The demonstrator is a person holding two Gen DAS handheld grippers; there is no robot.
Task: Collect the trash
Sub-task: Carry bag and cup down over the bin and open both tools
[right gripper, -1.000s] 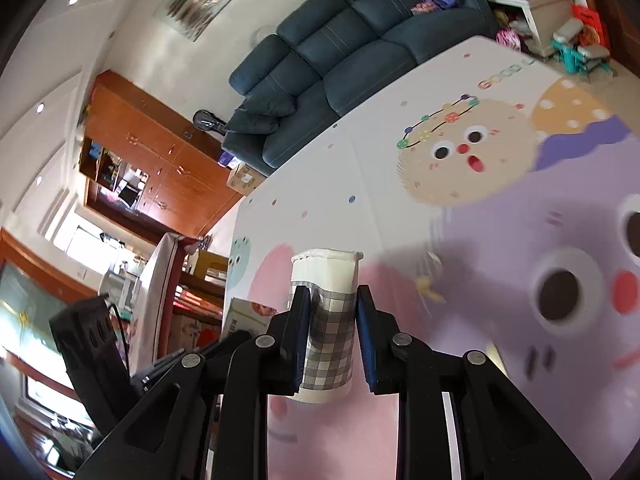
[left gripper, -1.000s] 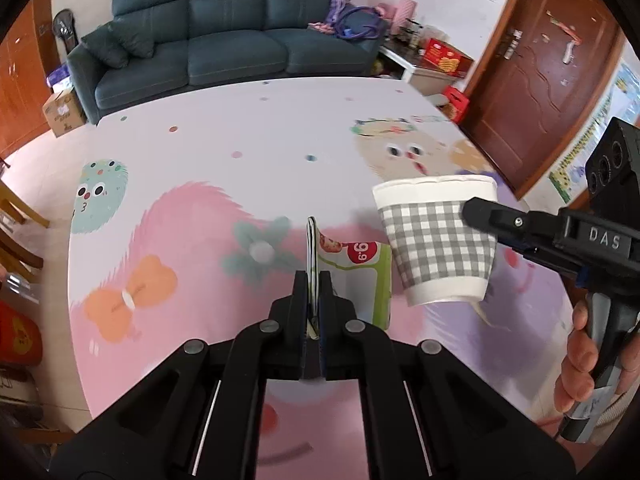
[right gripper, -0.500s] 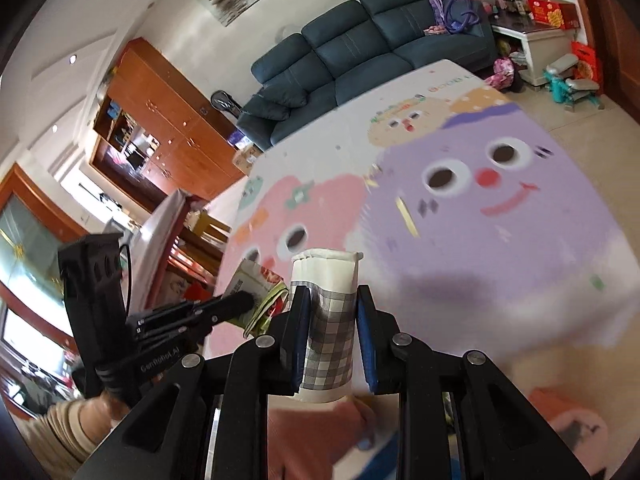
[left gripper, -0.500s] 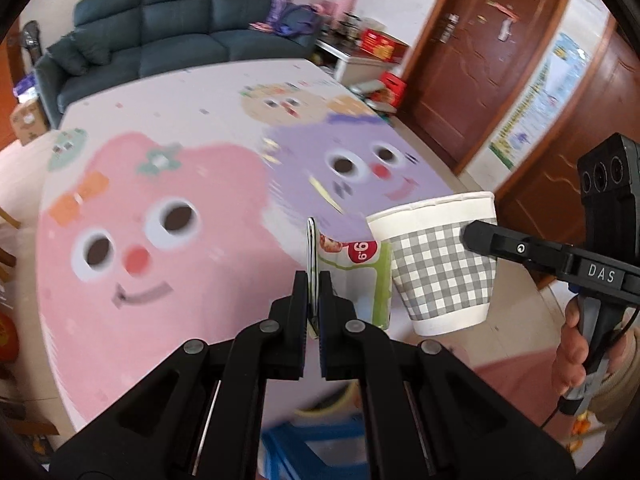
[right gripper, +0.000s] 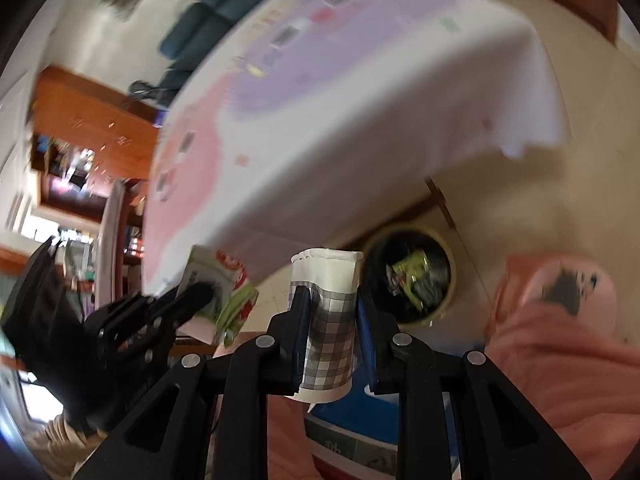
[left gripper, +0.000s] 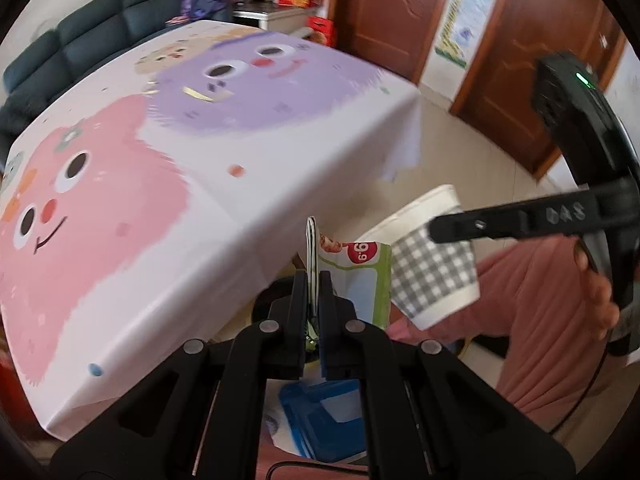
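— While both hands are out past the table edge, what is the left gripper [left gripper: 314, 280] holding?

— Its two fingers are pinched almost all the way together on a flat snack packet [left gripper: 352, 276]. That packet is green and white with a red sticker, and it sticks up from the fingers, just left of the paper cup [left gripper: 434, 276].

— And the right gripper [right gripper: 330, 320]?

— Its fingers are squeezed on the sides of the cup [right gripper: 328, 320], with only the cup between them. It is white with a gray checked band, and it stands upright in the fingers.

— Where is the bin?

— In the right wrist view a round trash can [right gripper: 450, 280] sits on the floor under the table, just right of the cup and farther away. It has a dark liner, and green wrappers lie inside.

— What else is around?

— To the left is the table with the cartoon tablecloth [left gripper: 160, 184], pink and purple faces on it. A small yellow scrap [left gripper: 198, 94] lies on the purple face, far off. Down near the grippers is a blue stool [left gripper: 320, 420]. On the right is the person's pink clothing [right gripper: 560, 360]. The right wrist view is quite blurry.
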